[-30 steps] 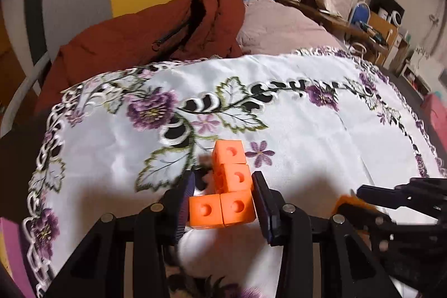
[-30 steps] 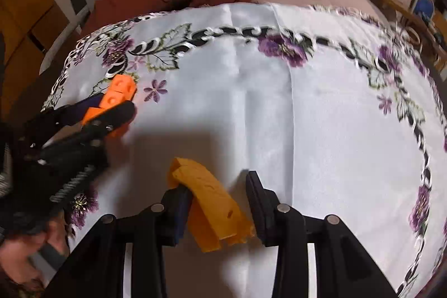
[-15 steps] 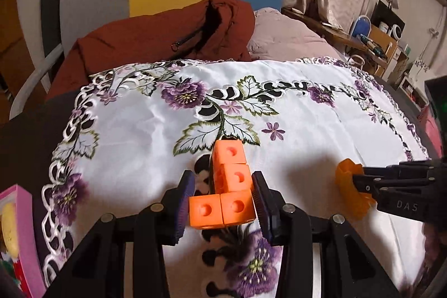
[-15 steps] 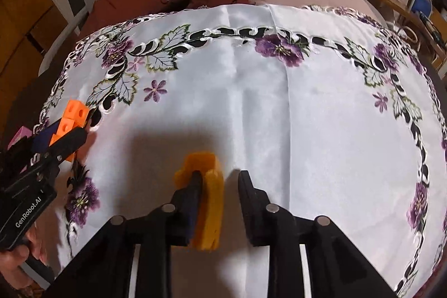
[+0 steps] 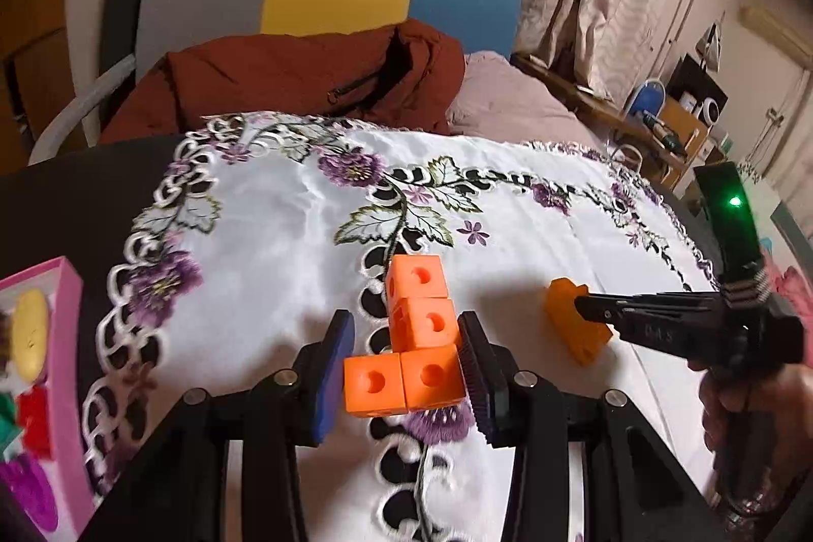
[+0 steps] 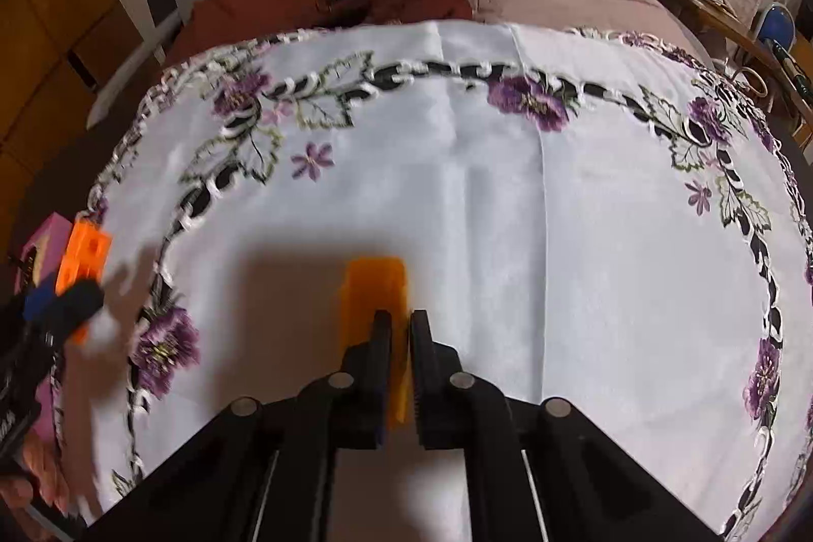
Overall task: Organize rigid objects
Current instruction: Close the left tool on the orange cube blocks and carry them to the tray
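Observation:
An orange block of joined cubes [image 5: 419, 323] hangs above the embroidered white cloth [image 5: 284, 227], and my left gripper [image 5: 406, 364] is shut on its lowest cubes. The right wrist view shows that gripper [image 6: 61, 303] and its cube block [image 6: 84, 247] at the far left. My right gripper [image 6: 400, 328] is closing its jaws on a flat yellow-orange piece [image 6: 373, 288] that stands on edge on the cloth, and the pads press on it. In the left wrist view the right gripper [image 5: 584, 308] grips that piece [image 5: 574, 331] at the right.
A pink tray [image 5: 68, 318] with several coloured pieces lies at the left off the cloth, its corner [image 6: 48, 237] showing beside the cube block. A rust-red jacket [image 5: 305, 85] and pink bedding [image 5: 508, 100] lie past the table's far edge. A hand [image 5: 737, 394] holds the right gripper.
My left gripper carried the cube block leftward and a little up, bringing the pink tray into view. The right jaws closed on the yellow-orange piece, which turned from lying slanted to standing on edge.

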